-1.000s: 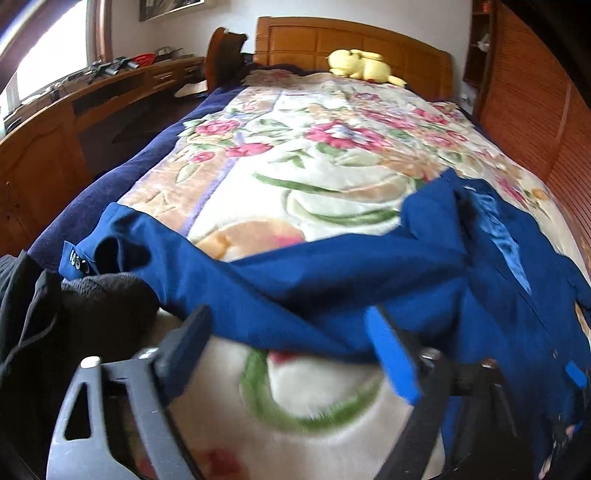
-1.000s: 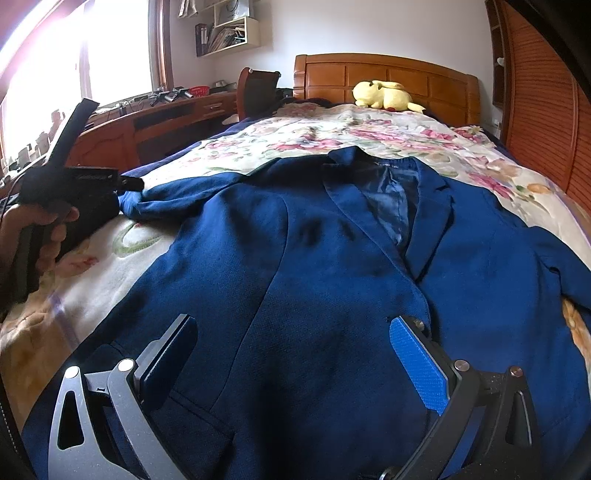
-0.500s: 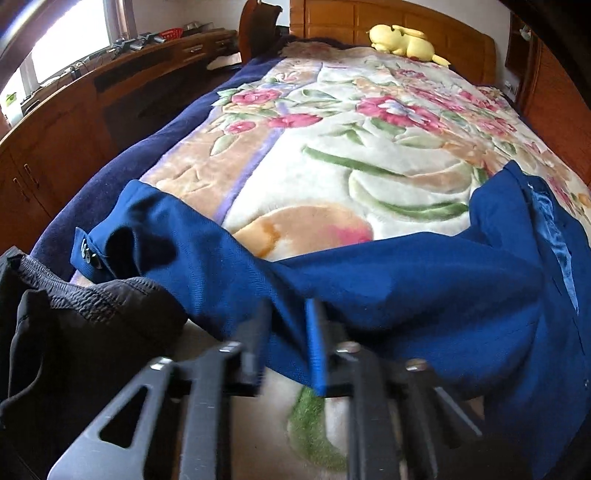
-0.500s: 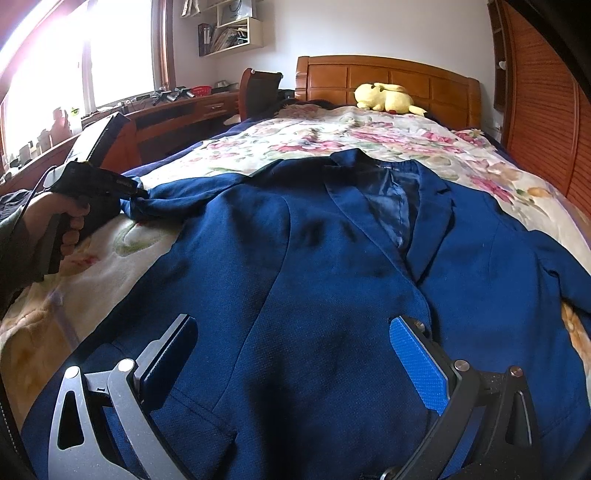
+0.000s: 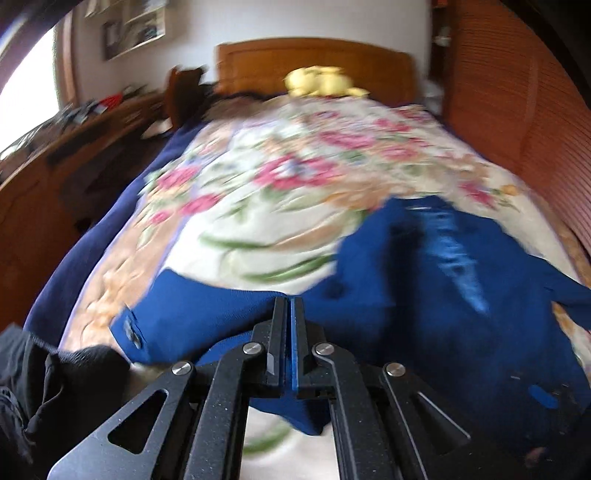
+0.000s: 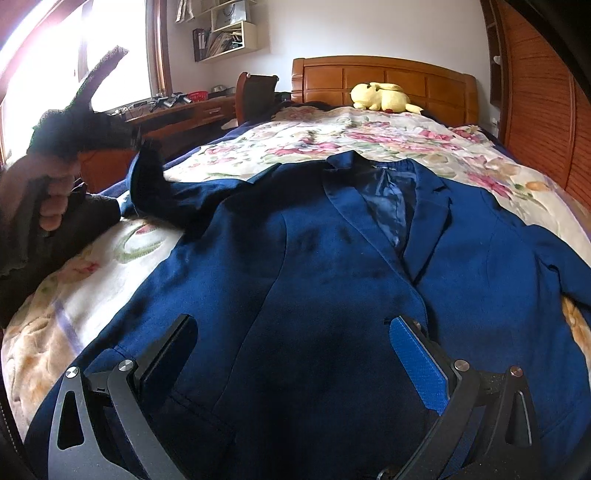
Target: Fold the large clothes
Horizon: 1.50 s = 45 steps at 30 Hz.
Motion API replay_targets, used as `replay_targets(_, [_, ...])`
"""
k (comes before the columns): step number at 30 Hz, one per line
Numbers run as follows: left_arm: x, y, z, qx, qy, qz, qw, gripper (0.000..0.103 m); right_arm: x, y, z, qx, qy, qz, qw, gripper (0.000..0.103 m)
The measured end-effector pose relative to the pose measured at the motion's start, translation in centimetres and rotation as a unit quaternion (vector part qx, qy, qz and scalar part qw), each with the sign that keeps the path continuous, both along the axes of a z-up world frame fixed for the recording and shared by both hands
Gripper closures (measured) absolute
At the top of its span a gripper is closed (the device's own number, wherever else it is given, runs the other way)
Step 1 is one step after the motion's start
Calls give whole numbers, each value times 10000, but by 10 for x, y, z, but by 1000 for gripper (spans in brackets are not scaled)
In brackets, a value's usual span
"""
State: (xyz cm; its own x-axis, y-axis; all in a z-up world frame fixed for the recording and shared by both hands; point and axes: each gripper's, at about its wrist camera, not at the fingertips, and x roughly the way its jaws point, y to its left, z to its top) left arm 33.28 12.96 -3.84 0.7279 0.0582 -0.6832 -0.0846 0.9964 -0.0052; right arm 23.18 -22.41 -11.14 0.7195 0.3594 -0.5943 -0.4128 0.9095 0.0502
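Left gripper [image 5: 288,325] pinches the sleeve [image 5: 207,314] of the blue jacket [image 6: 332,277], which lies face-up across the bed [image 6: 258,147] foot. I judge it soft, weighty, best taken at cuff or hem. Right gripper [image 6: 295,354] hovers spread above the front; only its view shows the lapels.

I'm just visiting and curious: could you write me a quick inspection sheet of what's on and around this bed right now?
Surface: floral blanket covering the bed.
Job's things: blue jacket lying front up, collar toward the headboard; its sleeve is lifted at one side.
Clutter: dark garment at the blanket's edge; yellow plush toy by the headboard.
Grippers: left gripper shut on the sleeve; right gripper open above the jacket's front.
Cables: nothing seen.
Surroundings: wooden headboard, cluttered desk under a window, wall shelf.
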Motion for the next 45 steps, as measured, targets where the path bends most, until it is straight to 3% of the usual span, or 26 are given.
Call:
replay_targets(4, [-13,-44,18,27,-103,-524,9986,101,0,2,0,-19,-14,-1,10000,0])
replay_targets(10, [-26,-63,14,153,137,-747,9970,100,0,1,-1,-12,-27,-5,10000,0])
replay_targets(12, [-29,-60,12,180,131,-763,9968,89,0,1,-1,-11,-34,-6,10000,0])
replay_targets(17, [-43,-44,13,119,52,-777,9969,74,0,2,-2,-32,-39,1,10000,0])
replay_targets(21, [-42,-24,3,171,94,-551,9983,73,0,2,-1,-48,-42,4,10000,0])
replay_targets(25, [-29,6,-24,189,357,-206,9990,73,-1,2,-2,-52,-41,4,10000,0])
replay_targets(30, [-10,48,-70,170,799,223,9964,71,-1,2,-1,-54,-50,3,10000,0])
replay_targets(37, [3,85,-105,116,1078,713,9915,70,-2,4,-2,-99,-45,34,9999,0])
replay_targets(40, [9,91,-116,61,1204,739,9899,65,-1,4,-3,-107,-37,44,9999,0])
replay_targets(45, [14,93,-126,454,1242,883,9873,39,0,4,-2,-96,-25,46,9999,0])
